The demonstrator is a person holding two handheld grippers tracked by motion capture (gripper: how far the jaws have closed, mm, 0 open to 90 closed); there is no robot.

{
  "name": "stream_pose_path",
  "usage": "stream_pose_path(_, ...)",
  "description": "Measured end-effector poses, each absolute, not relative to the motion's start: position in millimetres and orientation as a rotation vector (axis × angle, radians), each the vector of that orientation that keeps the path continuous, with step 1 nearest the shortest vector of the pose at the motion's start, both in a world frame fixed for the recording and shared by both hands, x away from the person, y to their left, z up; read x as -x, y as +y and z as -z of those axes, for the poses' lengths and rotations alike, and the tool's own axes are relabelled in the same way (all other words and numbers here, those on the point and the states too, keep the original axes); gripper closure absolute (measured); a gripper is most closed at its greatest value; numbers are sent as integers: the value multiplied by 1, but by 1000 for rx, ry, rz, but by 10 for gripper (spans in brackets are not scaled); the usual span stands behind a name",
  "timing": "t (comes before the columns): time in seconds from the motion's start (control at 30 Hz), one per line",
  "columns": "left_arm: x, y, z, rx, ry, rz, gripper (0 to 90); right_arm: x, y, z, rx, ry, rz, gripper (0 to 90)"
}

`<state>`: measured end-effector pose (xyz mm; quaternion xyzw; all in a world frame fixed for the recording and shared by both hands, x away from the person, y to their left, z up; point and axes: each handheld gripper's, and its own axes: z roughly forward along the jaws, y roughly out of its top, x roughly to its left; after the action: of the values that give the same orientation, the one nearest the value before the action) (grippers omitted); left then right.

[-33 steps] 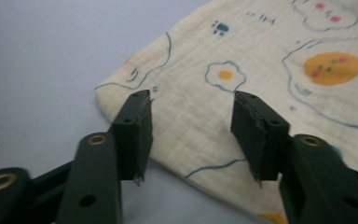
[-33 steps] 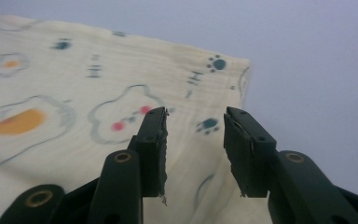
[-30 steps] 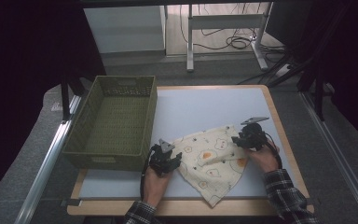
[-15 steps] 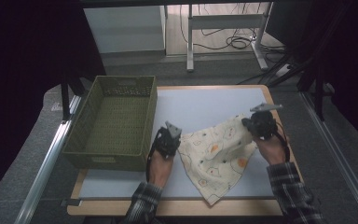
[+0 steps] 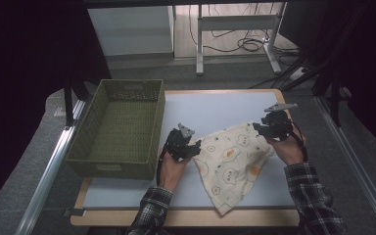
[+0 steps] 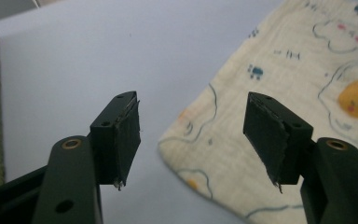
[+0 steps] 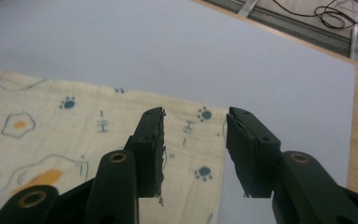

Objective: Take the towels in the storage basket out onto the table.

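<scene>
- Cloth (image 5: 232, 164) — cream, printed with fried eggs and paw marks; lies spread on the table (image 5: 215, 110), lower centre-right of the high view, one corner reaching toward the near edge.
- Left tongs (image 5: 188, 147) — centre of the high view, just beside the cloth's left edge. Jaws have just been opening and stand spread; in the left gripper view the left tongs (image 6: 191, 135) have the cloth's corner (image 6: 205, 154) below the gap, flat on the table, not pinched.
- Right tongs (image 5: 267, 126) — right of centre in the high view, over the cloth's far right corner. Jaws have just been opening and stand apart; in the right gripper view the right tongs (image 7: 195, 149) hang above the cloth's edge (image 7: 121, 116), nothing pressed between the pads.
- Basket (image 5: 120, 125) — green, woven, left half of the high view, beside the left tongs.
</scene>
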<state>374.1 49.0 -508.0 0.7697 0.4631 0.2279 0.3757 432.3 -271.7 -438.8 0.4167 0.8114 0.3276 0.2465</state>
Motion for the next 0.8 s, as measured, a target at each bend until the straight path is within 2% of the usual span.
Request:
stream_pose_path(0.23,-371,47,522,-1994,1189,-510,361,-435,-287,461,-1206,2223,-912,560)
stream_pose_path(0.57,-370,42,536,-2050,1210,-524,362,-448,-289,485,-1294,2227,-953,560)
stream_pose_path(0.63,-370,42,539,-2043,1213,-506,399,-453,-285,496,-1313,2254,-900,553)
stream_pose_path(0.73,-370,42,540,-2025,1204,-467,511,-456,-284,510,-1351,2279,-847,553)
stream_pose_path(0.77,-370,41,540,-2028,1195,-461,570,-455,-284,512,-1344,2268,-847,568)
stream_pose_path(0.8,-370,40,539,-2034,1192,-459,630,-454,-284,512,-1355,2259,-846,621)
